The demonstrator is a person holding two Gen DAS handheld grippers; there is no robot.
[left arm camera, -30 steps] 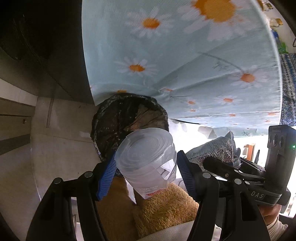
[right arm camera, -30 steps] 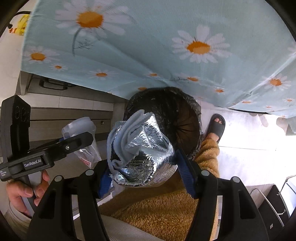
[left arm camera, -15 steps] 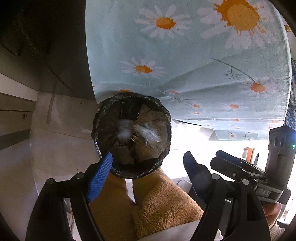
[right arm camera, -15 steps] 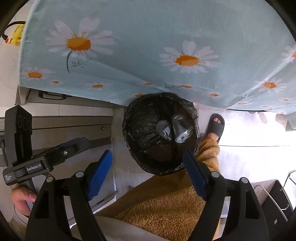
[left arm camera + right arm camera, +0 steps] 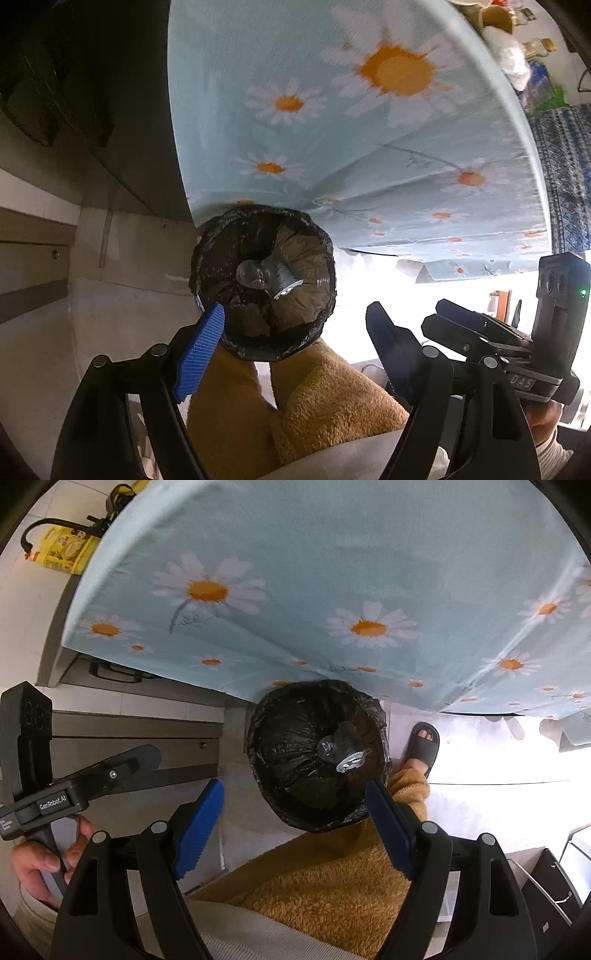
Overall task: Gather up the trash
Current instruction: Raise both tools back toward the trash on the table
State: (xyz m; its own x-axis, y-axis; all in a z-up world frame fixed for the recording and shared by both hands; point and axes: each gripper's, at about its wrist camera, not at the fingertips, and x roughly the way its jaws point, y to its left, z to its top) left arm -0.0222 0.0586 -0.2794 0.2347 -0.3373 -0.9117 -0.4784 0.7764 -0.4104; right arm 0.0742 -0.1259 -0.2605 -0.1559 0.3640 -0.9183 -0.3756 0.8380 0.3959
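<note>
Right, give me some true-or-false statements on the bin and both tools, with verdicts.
1. The left tool grips a clear plastic cup. False: it is open and empty.
2. The right tool is open. True.
3. A crumpled silver foil bag lies inside the round bin lined with a black plastic bag. True.
4. The bin stands on the daisy-printed light blue tablecloth. False: it stands on the floor at the cloth's edge.
</note>
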